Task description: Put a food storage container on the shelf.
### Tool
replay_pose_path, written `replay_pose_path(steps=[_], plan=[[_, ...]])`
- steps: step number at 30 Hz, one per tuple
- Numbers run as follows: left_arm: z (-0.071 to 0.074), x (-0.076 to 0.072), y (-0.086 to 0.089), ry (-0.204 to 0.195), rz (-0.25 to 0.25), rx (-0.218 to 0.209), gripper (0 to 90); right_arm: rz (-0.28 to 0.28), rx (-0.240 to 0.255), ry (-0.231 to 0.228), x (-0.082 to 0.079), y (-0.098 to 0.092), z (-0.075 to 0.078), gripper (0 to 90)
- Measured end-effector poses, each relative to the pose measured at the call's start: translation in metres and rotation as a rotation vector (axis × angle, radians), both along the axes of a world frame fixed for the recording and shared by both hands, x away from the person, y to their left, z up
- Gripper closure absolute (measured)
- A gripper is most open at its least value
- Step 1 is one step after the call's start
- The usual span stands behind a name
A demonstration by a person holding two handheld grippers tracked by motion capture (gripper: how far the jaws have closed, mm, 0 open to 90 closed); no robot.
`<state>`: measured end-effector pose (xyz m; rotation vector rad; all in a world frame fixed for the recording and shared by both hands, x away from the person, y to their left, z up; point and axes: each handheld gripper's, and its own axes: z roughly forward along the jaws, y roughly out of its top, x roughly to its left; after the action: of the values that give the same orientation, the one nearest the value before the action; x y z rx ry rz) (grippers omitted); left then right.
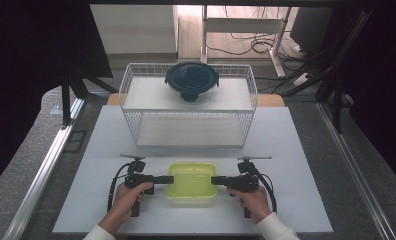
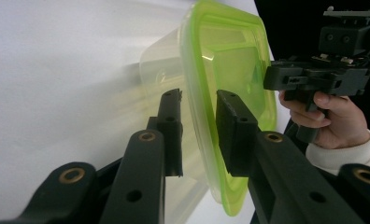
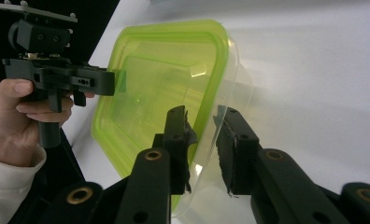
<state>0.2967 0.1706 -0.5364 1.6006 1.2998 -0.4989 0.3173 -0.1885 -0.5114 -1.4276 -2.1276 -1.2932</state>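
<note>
Item: box (image 1: 192,182), clear plastic with a lime-green lid (image 1: 192,179), seated flat on the white table (image 1: 86,200) at the person's near edge, between the two hands. Left gripper (image 1: 169,179): at the box's left edge, jaws set narrowly apart and straddling the lid rim, one jaw above and one below; the left gripper view shows the rim between the pads (image 2: 232,121), close to them, though firm contact cannot be confirmed. Right gripper (image 1: 215,180): mirrored at the right edge, jaws likewise narrow around the rim, with a slim gap visible in the right gripper view. Beyond: a white wire rack (image 1: 188,102) well apart at the far side of the table, a round dark-lidded bowl (image 1: 192,81) on its upper shelf. Step in hand, by judgement: taking a two-sided grip on the box before lifting it. Next move calls for both grippers to close fully on the rim, then rise together and level so the box does not tilt or slip; the lid may flex or pop loose if the pull is uneven.
</note>
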Motion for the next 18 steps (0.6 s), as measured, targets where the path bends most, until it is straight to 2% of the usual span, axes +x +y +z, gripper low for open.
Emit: replay_pose_path(steps=[6, 9, 18], plan=[[0.004, -0.002, 0.0, -0.014, -0.003, -0.003, 75.8, -0.006, 0.019, -0.015, -0.003, -0.002, 0.007, 77.2], [0.005, -0.003, 0.0, -0.023, -0.001, -0.011, 76.1, 0.0, 0.013, -0.044, -0.006, -0.002, 0.012, 77.2], [0.018, -0.008, 0.002, -0.066, -0.012, -0.018, 75.8, 0.006, 0.015, -0.073, -0.01, -0.003, 0.02, 77.7]])
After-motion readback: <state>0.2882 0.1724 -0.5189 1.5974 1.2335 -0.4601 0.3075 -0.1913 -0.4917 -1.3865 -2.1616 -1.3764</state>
